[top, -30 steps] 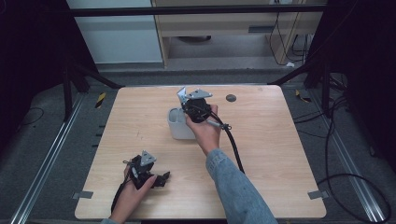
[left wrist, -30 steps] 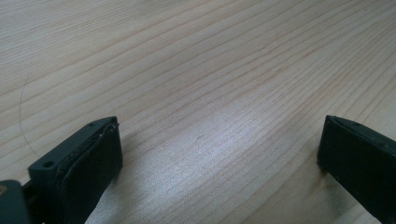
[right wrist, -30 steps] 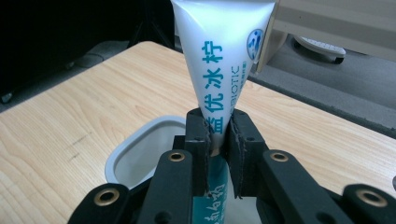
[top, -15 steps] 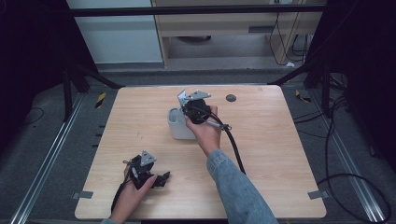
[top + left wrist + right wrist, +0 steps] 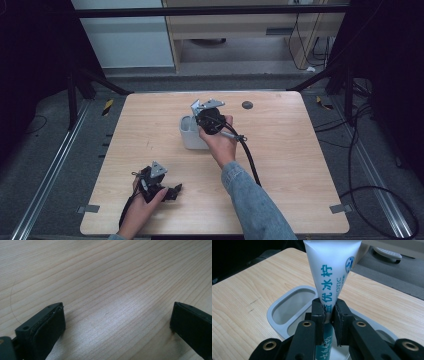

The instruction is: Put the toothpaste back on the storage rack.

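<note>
Right gripper [image 5: 328, 312] clamped on a white tube [image 5: 332, 270], which stands upright between the pads, its lower end inside a grey holder [image 5: 277, 305] at mid-table. Left gripper [image 5: 117, 322] rests near the table's front edge, jaws wide apart with nothing between them. Surface: pale wooden table [image 5: 290, 125]; beyond it a grey floor [image 5: 45, 145] with cables [image 5: 365, 150].

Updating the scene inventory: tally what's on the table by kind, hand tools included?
Tubes: 1, white toothpaste tube, clamped in the right tool above the holder
Holders: 1, grey compartment holder
Hand tools: 2, right tool and left tool, which rests open on the table
Small dark round items: 1, dark disc, too small to identify
Total: 5
</note>
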The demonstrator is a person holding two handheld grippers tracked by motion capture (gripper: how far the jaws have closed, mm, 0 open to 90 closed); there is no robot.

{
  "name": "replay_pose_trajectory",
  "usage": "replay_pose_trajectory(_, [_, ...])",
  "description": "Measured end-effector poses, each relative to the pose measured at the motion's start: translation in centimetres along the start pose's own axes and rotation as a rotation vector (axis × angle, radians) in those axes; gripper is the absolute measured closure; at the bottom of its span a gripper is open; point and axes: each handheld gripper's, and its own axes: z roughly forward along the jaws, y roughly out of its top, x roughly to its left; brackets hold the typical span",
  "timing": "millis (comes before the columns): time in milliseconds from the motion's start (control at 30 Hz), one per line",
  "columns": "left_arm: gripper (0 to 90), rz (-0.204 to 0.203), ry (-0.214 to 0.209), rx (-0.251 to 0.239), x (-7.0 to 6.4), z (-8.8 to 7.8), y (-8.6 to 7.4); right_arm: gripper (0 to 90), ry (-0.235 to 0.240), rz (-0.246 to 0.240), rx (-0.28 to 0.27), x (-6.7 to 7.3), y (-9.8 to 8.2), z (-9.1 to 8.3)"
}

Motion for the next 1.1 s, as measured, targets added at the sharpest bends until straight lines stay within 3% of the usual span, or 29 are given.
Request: replay_pose_trajectory(1100, [0.0, -0.003, 0.000, -0.002, -0.02, 0.01, 0.00, 79.0, 0.000, 0.002, 0.013, 0.08, 0.21, 0.40])
